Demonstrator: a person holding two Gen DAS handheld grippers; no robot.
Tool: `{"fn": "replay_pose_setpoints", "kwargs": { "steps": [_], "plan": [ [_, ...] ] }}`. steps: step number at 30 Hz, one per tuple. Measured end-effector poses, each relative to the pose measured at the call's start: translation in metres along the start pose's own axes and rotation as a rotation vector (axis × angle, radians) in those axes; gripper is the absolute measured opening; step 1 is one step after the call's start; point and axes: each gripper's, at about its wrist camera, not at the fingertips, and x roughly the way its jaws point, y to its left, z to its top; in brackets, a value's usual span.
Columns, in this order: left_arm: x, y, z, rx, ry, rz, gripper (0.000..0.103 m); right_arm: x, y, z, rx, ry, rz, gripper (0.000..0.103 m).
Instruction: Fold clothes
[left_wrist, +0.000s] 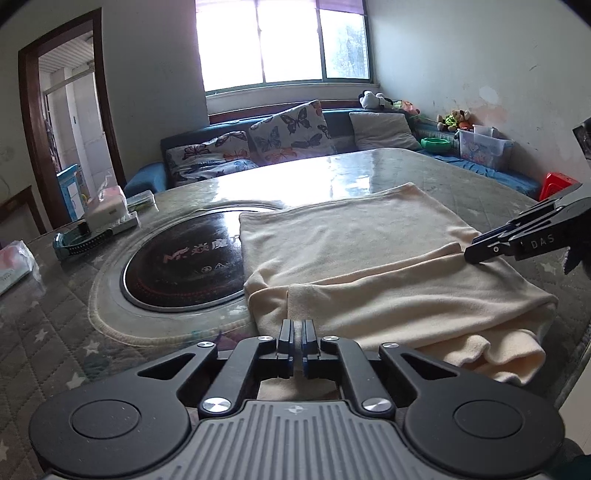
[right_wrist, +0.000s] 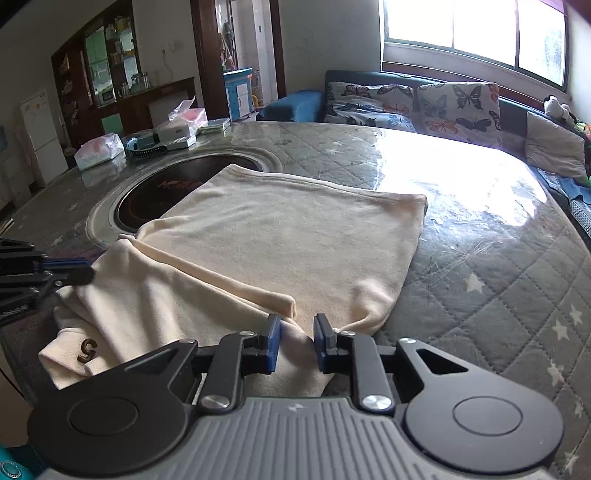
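**On the worktop: cream garment half folded, both tongs at its near edge**

On the quilted worktop (right_wrist: 498, 258), under its glossy cover, the cream garment (right_wrist: 288, 236) is lying partly folded, its far corner overlapping the dark round hotplate (left_wrist: 177, 266) set into the surface. A sleeve or side panel is lying doubled across the near part, and the near edge is spilling slightly over the worktop's rim.

The cloth is looking soft, light and limp, a knit that will be sagging and creasing wherever it is lifted, so it is asking for a pinch at a hem or corner rather than mid-panel, with both corners rising together.

The left tongs (left_wrist: 297, 343) are sitting closed at the near edge; whether a thin fold is caught between the pads is hard to tell from this angle, though the cloth is running right up under them. The right tongs (right_wrist: 296, 341) are standing slightly parted, straddling a raised ridge of fabric without visibly pressing on it.

Both hands are pointing forward and downward over the near edge, right tongs toward the right corner, left tongs nearer the hotplate side.
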Motion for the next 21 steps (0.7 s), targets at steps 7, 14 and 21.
{"fn": "replay_pose_setpoints", "kwargs": {
  "steps": [7,14,21],
  "plan": [
    [0.000,0.003,0.006,-0.025,0.004,0.002,0.009,-0.005,0.006,0.004,-0.023,-0.021,-0.011,0.021],
    [0.015,-0.014,0.025,0.009,-0.045,-0.071,0.009,-0.009,0.041,0.004,-0.145,-0.028,0.076,0.021],
    [0.036,-0.020,0.011,0.037,0.010,-0.076,0.009,0.000,0.070,-0.010,-0.261,-0.001,0.108,0.022]
  ]
}}
